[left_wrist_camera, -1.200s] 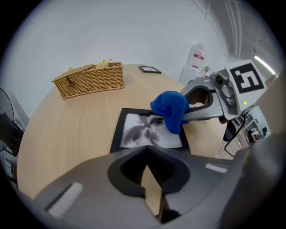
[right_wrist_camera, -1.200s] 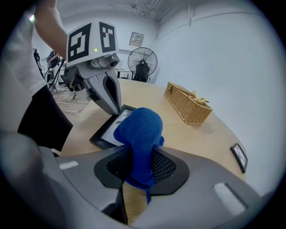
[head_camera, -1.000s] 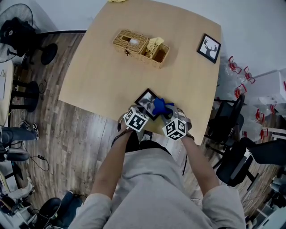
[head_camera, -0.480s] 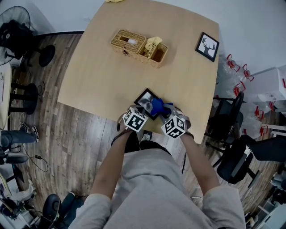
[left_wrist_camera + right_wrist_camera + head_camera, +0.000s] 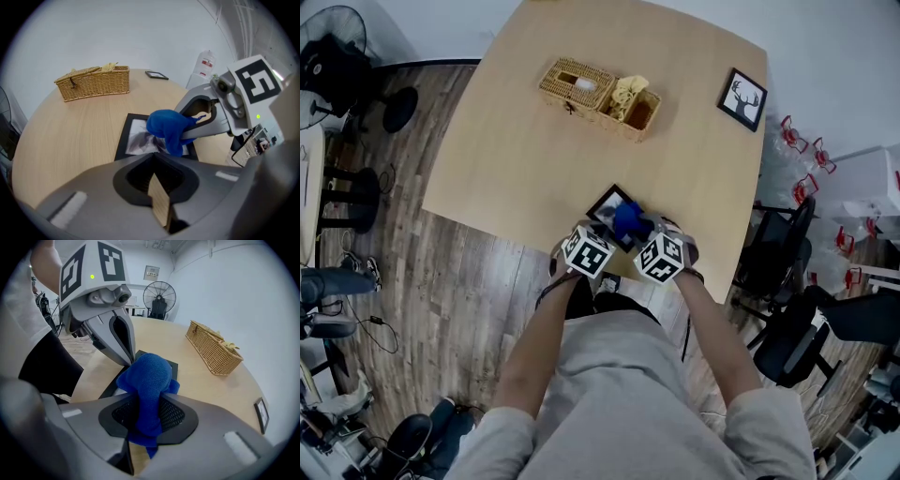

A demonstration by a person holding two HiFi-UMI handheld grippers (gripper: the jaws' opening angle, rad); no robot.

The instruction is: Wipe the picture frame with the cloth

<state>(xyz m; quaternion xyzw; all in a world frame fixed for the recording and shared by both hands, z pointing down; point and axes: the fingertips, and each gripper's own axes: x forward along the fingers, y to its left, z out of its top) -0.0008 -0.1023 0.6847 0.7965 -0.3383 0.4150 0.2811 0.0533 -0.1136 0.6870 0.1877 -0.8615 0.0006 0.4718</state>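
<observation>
A: How is the right hand-held gripper (image 5: 147, 416) set?

B: It is clamped on the blue cloth (image 5: 147, 376), which is pressed against the picture frame (image 5: 122, 140).

A: Where is the frame located?

B: It is laid flat near the worktop's (image 5: 534, 150) near edge. The left hand-held gripper's (image 5: 157, 187) jaws are drawn almost together at the frame's near side.

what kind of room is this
Probably an office or workroom: a wooden table with black office chairs beside it, and a standing fan on a wood-plank floor.
</observation>
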